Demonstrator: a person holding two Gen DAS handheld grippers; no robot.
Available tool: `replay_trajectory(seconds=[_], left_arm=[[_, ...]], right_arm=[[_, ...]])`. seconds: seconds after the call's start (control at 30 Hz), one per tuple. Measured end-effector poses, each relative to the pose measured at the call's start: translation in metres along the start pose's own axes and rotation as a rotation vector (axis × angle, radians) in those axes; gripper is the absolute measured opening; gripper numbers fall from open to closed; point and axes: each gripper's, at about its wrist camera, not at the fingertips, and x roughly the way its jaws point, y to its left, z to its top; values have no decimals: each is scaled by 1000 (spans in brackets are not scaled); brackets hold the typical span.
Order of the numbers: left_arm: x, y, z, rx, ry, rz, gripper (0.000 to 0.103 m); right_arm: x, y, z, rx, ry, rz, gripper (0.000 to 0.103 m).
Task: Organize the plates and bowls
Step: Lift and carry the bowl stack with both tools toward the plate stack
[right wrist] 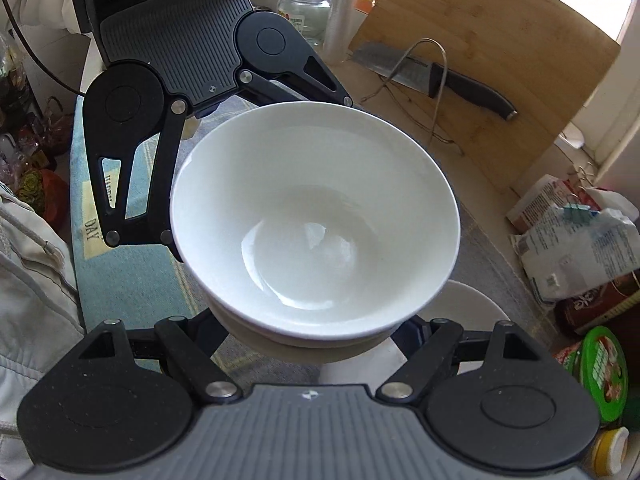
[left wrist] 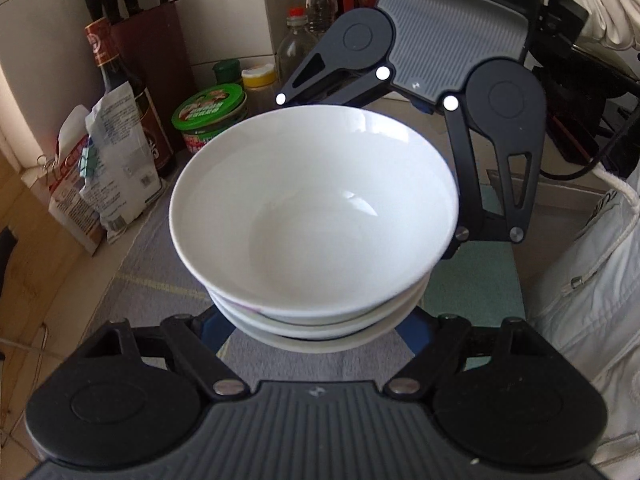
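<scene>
Bowls (left wrist: 312,216) sit stacked, high above the grey cloth (left wrist: 160,280). The left gripper (left wrist: 316,332) and right gripper (right wrist: 316,332) squeeze the stack from both sides. Next, it needs a gentle, level landing.

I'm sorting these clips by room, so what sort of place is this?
Most likely a home kitchen counter. A knife block stands beside sauce bottles against the wall, a cleaver lies by a wooden cutting board, and both grippers carry a stack of white bowls between them.
</scene>
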Motion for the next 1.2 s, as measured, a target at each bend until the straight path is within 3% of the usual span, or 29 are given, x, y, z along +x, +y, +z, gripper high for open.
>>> replay_trajectory(seconds=[0.47, 1.2], left_arm=[[68, 14, 53, 70, -14, -28, 84], [104, 30, 43, 61, 17, -40, 84]], right_arm=[[-19, -59, -61, 89, 12, -50, 87], [8, -85, -77, 133, 55, -44, 86]])
